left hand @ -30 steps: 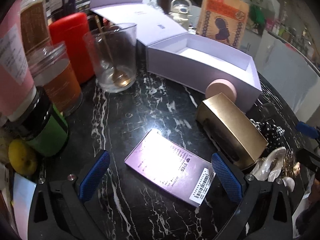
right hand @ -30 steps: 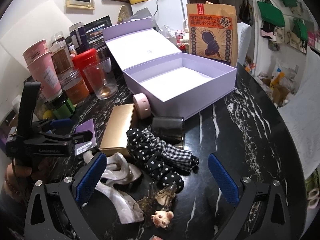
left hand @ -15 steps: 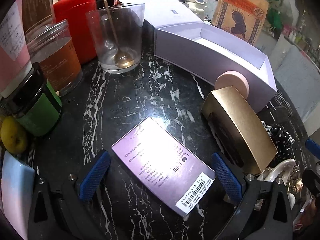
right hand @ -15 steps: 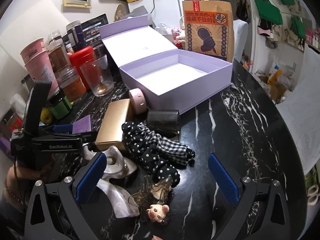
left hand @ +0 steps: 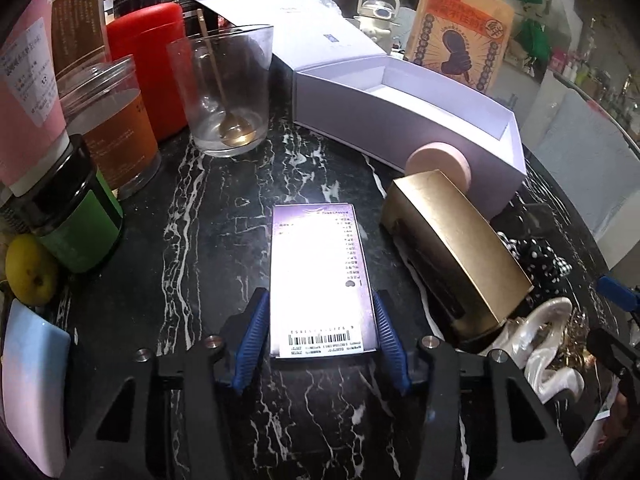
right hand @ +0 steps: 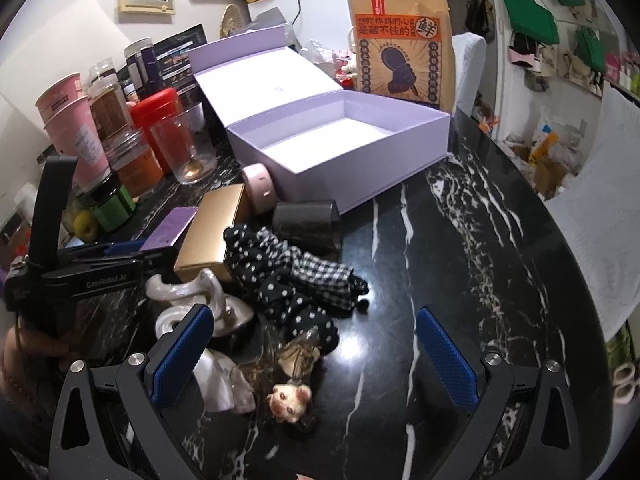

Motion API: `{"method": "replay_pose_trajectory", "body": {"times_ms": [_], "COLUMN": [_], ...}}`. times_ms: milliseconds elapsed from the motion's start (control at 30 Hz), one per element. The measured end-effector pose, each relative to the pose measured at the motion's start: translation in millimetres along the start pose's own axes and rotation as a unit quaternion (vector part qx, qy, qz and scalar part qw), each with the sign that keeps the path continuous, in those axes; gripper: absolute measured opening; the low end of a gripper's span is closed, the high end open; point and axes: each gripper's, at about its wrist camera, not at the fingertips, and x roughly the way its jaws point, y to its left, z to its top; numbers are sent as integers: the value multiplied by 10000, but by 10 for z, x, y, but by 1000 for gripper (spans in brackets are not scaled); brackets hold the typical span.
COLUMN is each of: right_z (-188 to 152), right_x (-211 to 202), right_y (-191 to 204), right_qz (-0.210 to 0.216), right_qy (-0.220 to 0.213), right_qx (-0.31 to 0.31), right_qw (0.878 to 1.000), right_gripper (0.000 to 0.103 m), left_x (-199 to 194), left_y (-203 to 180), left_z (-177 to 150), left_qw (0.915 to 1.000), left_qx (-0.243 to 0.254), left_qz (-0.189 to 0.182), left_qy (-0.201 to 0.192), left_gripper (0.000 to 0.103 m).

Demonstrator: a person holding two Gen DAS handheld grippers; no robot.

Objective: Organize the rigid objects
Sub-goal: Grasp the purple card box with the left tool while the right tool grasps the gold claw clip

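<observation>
Purple carton (left hand: pixel 322 276) lies flat on the black marble table (left hand: pixel 224 208), its barcode end between the left gripper (left hand: pixel 323 338) jaws, which are closing onto its long sides; glare washes out most of its print. Beside it the gold box (left hand: pixel 456 248) hides part of a pink disc (left hand: pixel 438 160) before the open lilac box (left hand: pixel 400 120). The right gripper (right hand: pixel 310 356) hangs wide apart, empty, above hair clips (right hand: pixel 192 300) half hidden behind its pad.

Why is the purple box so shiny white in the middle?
In the left wrist view, room light glares off the glossy purple box, washing out most of its print; in the right wrist view the same box looks plain purple, and the fisheye lens bends the table edge.
</observation>
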Motion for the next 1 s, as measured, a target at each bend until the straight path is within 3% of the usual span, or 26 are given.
{"method": "replay_pose_trajectory", "body": {"times_ms": [267,467,700,933,1000], "right_z": [-139,-177,-181,-192,-187], "right_x": [-10,24,27,24,35], "right_y": [43,-26,-3,68,73], "right_qz": [-138,80,399,675,862], "right_qy": [63,128,207,315,349], "right_qx": [-169,35,51,-81,-43], "right_qw": [9997,9999,9990,9972,9957], "right_gripper": [103,101,93,92,82], "left_x": [-101,-80,25,54,50], "left_y": [25,-32,-114,-112,-117], "left_z": [-100,-96,-33,-21,-25], "left_qw": [9992,9996,9993,9994,9994], "left_qx": [85,247,353,294,284], "left_qz": [-371,-125,102,165,173], "left_qy": [90,110,91,-26,-27], "left_gripper": [52,54,74,75,75]}}
